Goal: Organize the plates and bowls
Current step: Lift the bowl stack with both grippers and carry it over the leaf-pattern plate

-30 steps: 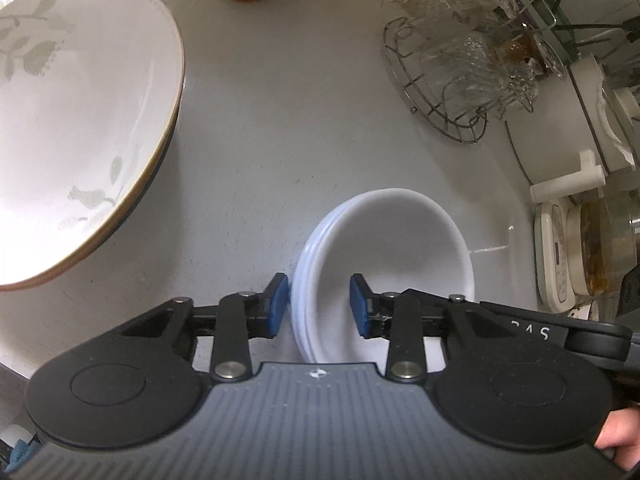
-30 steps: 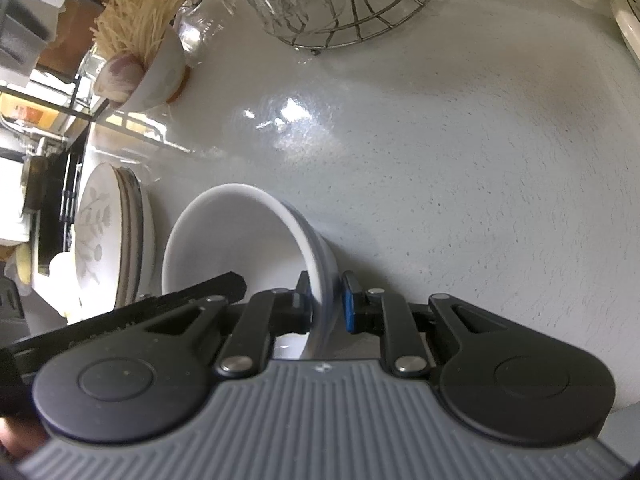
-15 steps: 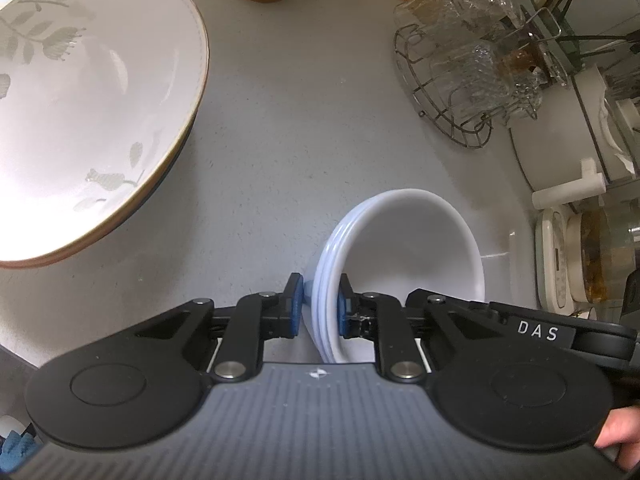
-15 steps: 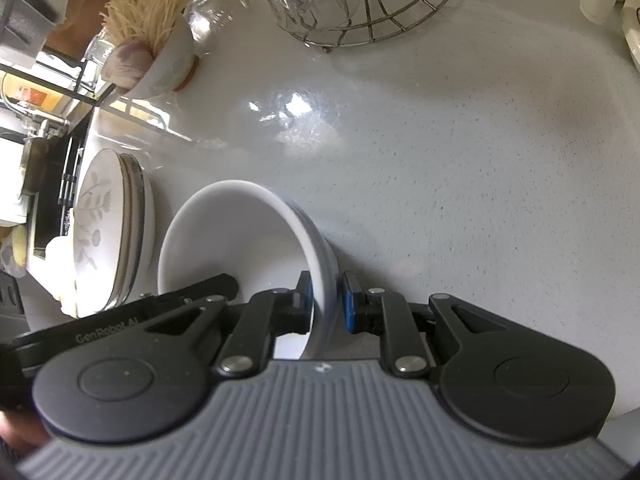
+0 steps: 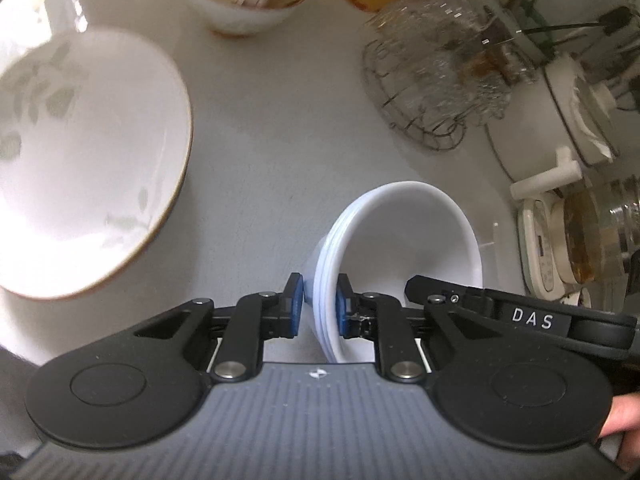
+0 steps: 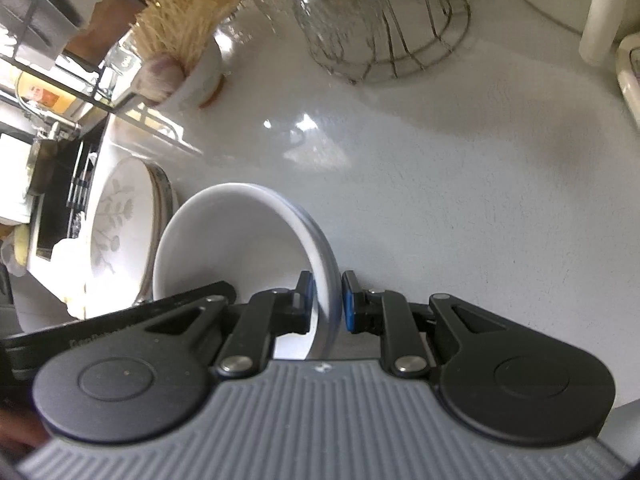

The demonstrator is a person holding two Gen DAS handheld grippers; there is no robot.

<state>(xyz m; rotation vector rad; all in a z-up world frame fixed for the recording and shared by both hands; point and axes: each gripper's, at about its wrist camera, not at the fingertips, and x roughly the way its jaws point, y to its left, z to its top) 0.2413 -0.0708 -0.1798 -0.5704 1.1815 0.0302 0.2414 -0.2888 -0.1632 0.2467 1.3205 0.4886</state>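
A stack of nested white bowls point(image 5: 400, 240) hangs tilted a little above the pale counter point(image 5: 280, 140). My left gripper point(image 5: 318, 306) is shut on the stack's left rim, its blue pads pressing both sides. In the right wrist view the same stack point(image 6: 240, 248) fills the lower left, and my right gripper point(image 6: 327, 302) is shut on its opposite rim. To the left lie large leaf-patterned plates with a brown rim point(image 5: 80, 160), which the right wrist view shows stacked point(image 6: 120, 220).
A wire rack of glass cups point(image 5: 432, 92) stands at the back right. A small white bowl with straw-like strands point(image 5: 240, 4) sits at the back. White kitchen appliances point(image 5: 560, 240) line the right edge. A sink area with dark shelving point(image 6: 52, 200) lies beyond the plates.
The left jaws closed from apart onto the stack's rim. Both grippers then rose with the bowls, which now sit smaller against the counter. The right gripper stayed shut.
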